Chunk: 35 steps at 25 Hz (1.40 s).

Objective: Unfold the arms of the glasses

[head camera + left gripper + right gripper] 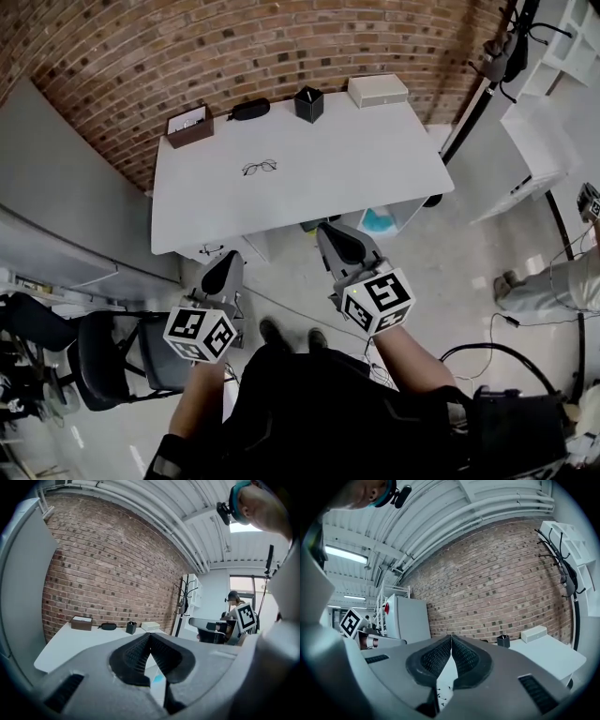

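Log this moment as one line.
left gripper: shut, empty | right gripper: shut, empty | glasses: on table, untouched

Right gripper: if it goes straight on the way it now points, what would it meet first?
Probably nothing near. The right gripper, jaws shut, points about level above the white table, towards the glasses; beyond them stands the brick wall. Height is unclear.

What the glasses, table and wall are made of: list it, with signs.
Glasses: thin dark wire-like frame, probably metal; too small to be sure.
Table: smooth matte white top, likely laminate; no grain visible.
Wall: bare red brick; mortar joints show.
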### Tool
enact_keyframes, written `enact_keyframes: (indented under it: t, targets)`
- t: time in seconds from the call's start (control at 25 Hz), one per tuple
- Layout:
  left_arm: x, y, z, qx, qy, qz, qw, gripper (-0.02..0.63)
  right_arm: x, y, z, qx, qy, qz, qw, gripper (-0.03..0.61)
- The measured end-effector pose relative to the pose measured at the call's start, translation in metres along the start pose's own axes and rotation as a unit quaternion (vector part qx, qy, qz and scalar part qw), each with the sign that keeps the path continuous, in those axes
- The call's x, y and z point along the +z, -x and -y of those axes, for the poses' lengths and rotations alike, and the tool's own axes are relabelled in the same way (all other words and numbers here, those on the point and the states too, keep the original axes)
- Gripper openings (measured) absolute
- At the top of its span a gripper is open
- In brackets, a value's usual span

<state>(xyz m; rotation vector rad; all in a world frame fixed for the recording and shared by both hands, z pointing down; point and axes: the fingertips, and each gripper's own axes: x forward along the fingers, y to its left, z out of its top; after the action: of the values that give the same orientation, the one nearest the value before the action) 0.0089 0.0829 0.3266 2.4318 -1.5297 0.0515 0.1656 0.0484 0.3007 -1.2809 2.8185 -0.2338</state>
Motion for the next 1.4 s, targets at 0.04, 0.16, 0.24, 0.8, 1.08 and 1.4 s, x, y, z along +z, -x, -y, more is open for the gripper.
enact_keyframes:
  t: [0.04, 0.16, 0.24, 0.8, 1.08, 1.4]
  targets:
    - [0.000, -0.006, -0.003, -0.002, 0.002, -0.001, 1.0000, 0.006, -0.003, -0.004, 0.005, -0.003, -0.001, -0.002, 1.000, 0.009]
    - [0.004, -0.025, -0.014, -0.013, 0.006, 0.005, 0.9999, 0.006, -0.007, -0.021, 0.015, -0.009, -0.004, -0.010, 1.000, 0.009]
    - [0.008, -0.036, -0.024, -0.019, 0.005, 0.008, 0.9998, 0.007, -0.006, -0.036, 0.018, -0.008, 0.002, -0.013, 1.000, 0.009]
    - [0.019, -0.109, -0.130, -0.058, 0.025, -0.014, 0.9979, 0.007, -0.013, -0.163, 0.034, -0.036, 0.026, -0.047, 0.998, 0.009]
    - [0.016, -0.132, -0.190, -0.078, 0.040, -0.036, 0.9955, 0.007, -0.023, -0.220, 0.037, -0.072, 0.045, -0.063, 0.994, 0.009]
    - [0.002, -0.157, -0.233, -0.080, 0.051, -0.059, 0.9937, 0.007, -0.043, -0.260, 0.050, -0.085, 0.046, -0.102, 0.990, 0.011]
